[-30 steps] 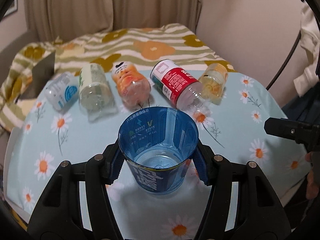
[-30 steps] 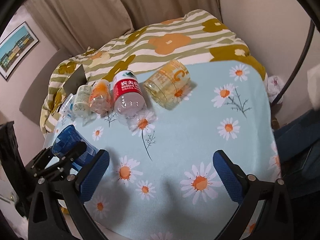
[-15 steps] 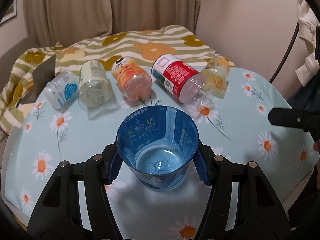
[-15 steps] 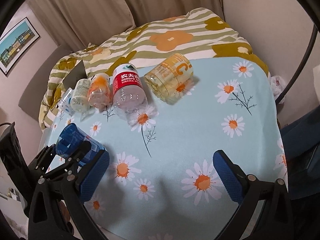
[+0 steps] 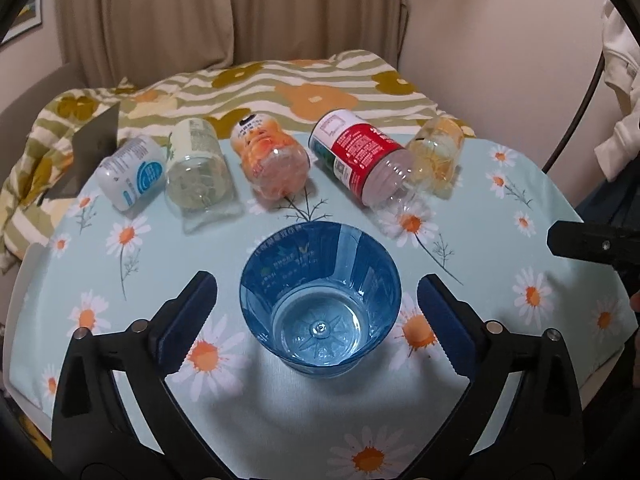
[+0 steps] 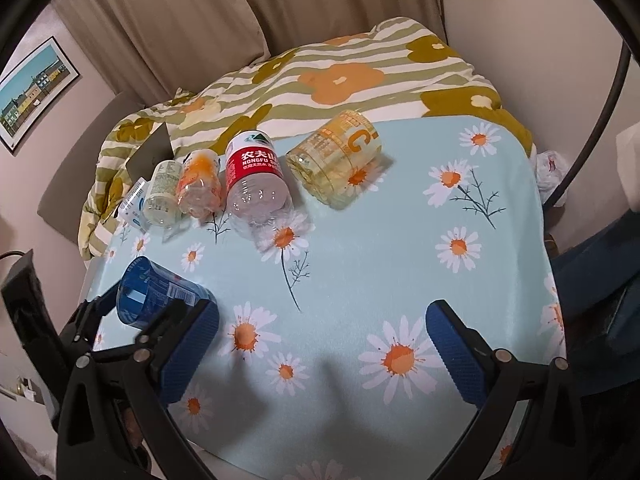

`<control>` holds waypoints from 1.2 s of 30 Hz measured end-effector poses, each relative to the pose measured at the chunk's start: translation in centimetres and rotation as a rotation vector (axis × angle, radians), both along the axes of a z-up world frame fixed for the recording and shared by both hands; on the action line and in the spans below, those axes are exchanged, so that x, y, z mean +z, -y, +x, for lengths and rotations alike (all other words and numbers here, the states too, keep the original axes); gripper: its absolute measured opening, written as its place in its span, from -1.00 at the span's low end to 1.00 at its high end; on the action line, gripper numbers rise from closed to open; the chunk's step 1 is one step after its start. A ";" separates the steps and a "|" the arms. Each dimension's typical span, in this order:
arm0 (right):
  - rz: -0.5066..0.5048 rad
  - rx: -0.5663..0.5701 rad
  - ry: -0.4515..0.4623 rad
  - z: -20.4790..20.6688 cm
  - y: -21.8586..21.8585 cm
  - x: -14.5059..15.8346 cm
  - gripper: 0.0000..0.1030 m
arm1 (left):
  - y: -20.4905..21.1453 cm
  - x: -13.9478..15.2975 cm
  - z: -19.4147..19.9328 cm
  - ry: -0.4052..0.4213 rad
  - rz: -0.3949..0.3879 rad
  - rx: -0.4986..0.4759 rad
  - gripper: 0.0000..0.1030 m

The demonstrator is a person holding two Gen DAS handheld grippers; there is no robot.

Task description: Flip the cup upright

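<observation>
A blue transparent cup point(image 5: 320, 304) stands upright on the daisy tablecloth point(image 5: 500, 216), mouth up. My left gripper point(image 5: 316, 312) is open, its blue pads apart on either side of the cup and clear of its walls. The cup also shows in the right wrist view point(image 6: 154, 292), partly behind the left gripper's fingers. My right gripper point(image 6: 322, 344) is open and empty above the tablecloth point(image 6: 400, 248), to the right of the cup.
Several cut bottle cups lie on their sides in a row at the table's far edge: white-blue point(image 5: 134, 172), clear green point(image 5: 198, 168), orange point(image 5: 272, 160), red-labelled point(image 5: 360, 160), yellow point(image 5: 438, 152). A flowered striped blanket point(image 5: 280, 92) lies behind. The right gripper's tip point(image 5: 592, 242) shows at right.
My left gripper has opened and let go of the blue cup, which now stands on the table. The right gripper has barely moved.
</observation>
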State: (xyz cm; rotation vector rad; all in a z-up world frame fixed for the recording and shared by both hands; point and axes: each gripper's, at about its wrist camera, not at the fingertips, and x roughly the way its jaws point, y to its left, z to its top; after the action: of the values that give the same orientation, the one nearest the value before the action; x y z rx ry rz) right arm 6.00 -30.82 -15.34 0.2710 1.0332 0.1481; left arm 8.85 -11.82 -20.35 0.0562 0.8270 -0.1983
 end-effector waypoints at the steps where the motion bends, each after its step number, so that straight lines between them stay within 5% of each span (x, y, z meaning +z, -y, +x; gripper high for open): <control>1: -0.001 -0.002 0.001 -0.1 0.0 0.0 1.00 | 0.0 0.1 0.0 -0.002 0.009 0.002 1.00; 11: -0.001 -0.006 0.030 -1.2 -0.3 2.5 1.00 | -0.7 4.7 -1.2 0.016 -0.005 0.007 1.00; 23: -0.168 -0.014 0.153 -4.8 -4.3 11.5 1.00 | -5.6 14.2 -4.6 -0.002 0.004 0.085 1.00; 36: -0.285 -0.125 0.178 -7.8 -6.9 14.7 1.00 | -10.3 17.3 -6.6 0.010 -0.005 0.116 1.00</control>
State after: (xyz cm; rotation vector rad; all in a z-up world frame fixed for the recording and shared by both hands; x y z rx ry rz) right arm -1.77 -23.91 -0.69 0.0612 0.8453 -0.0873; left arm 2.23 -1.54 -3.03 0.0042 0.8174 -0.0904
